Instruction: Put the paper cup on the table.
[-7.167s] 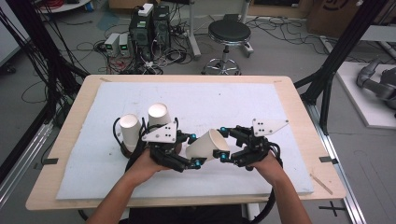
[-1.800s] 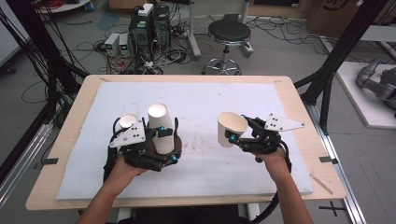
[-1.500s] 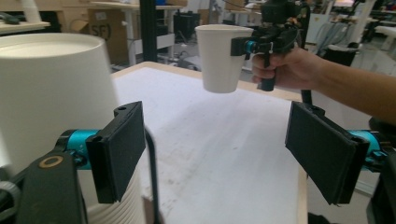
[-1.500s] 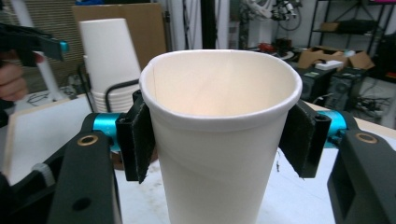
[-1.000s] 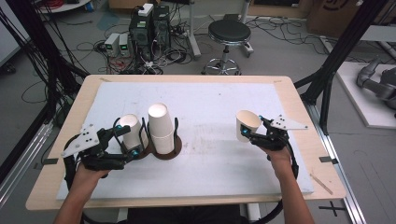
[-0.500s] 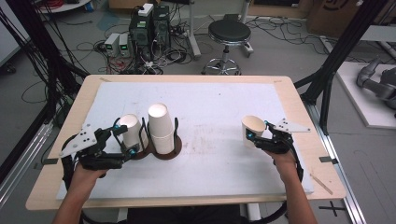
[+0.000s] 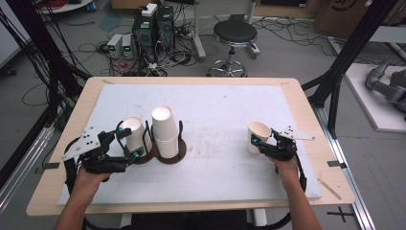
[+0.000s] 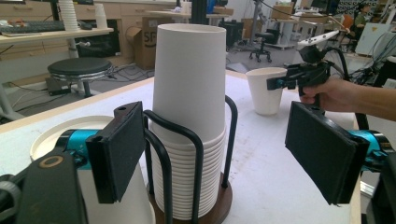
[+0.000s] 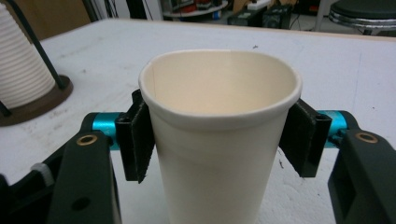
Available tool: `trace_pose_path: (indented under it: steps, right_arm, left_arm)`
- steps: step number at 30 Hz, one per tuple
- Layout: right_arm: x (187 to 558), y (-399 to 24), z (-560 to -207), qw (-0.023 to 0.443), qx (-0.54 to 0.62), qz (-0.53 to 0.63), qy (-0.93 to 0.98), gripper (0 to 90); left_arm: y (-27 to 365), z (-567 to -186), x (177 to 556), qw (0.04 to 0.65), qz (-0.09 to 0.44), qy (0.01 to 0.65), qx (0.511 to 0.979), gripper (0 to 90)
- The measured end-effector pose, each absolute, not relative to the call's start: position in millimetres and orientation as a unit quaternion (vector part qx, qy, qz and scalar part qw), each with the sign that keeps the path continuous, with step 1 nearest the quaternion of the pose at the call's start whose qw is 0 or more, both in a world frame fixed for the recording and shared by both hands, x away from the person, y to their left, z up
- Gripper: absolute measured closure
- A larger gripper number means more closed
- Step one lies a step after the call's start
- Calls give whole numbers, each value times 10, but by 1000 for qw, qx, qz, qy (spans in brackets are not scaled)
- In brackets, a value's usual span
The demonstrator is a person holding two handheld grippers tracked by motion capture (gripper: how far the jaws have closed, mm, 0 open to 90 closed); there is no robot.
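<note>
White paper cup (image 7: pixel 258 136) stands upright at right centre of the high view, clamped in the right gripper (image 7: pixel 266 142); whether its base has reached the table (image 7: pixel 230 105) is hidden. Separation from the stack (image 7: pixel 165 132) looks done; release remains. Left gripper (image 7: pixel 125 143), jaws wide and empty, sits by the holder (image 7: pixel 180 154). Second cup (image 7: pixel 134 135) is partly obscured.

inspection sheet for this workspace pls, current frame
Surface: white mat on wooden table, faint stains mid-mat.
Job's things: single cup upright, mouth up; inverted cup stack in wire holder; second stack beside it.
Clutter: nothing seen.
Tools: right tool shut on single cup; left tool open, by the stacks.
Cables: one trails from each tool.
Surroundings: stool, electronics and loose cables on the floor.
</note>
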State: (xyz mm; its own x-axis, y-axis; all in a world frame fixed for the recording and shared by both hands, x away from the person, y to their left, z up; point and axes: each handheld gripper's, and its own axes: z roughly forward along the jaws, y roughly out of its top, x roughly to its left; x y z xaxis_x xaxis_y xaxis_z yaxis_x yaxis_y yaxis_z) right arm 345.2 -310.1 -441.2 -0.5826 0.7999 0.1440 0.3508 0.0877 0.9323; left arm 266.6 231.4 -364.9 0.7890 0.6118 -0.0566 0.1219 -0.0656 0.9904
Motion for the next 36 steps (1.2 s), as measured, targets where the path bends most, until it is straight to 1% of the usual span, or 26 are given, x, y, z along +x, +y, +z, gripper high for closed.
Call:
trace_pose_path:
  steps: [6, 16, 21, 28, 36]
  right_arm:
    - [3441, -3090, -4394, 217, 398, 527, 719, 322]
    - [3409, -3128, -4393, 198, 413, 521, 721, 220]
    - [3394, -3104, -4402, 189, 407, 506, 737, 220]
    - [3361, -3115, -4394, 193, 402, 492, 748, 220]
    - [3234, -3169, -4388, 184, 405, 465, 765, 220]
  left_arm:
    - [2312, -3651, 2666, 632, 193, 260, 705, 203]
    - [2318, -3654, 2669, 631, 191, 262, 704, 203]
    - [2313, -3652, 2671, 631, 190, 262, 704, 203]
    - [2319, -3648, 2673, 631, 191, 262, 704, 203]
    - [2313, -3649, 2673, 631, 190, 263, 704, 203]
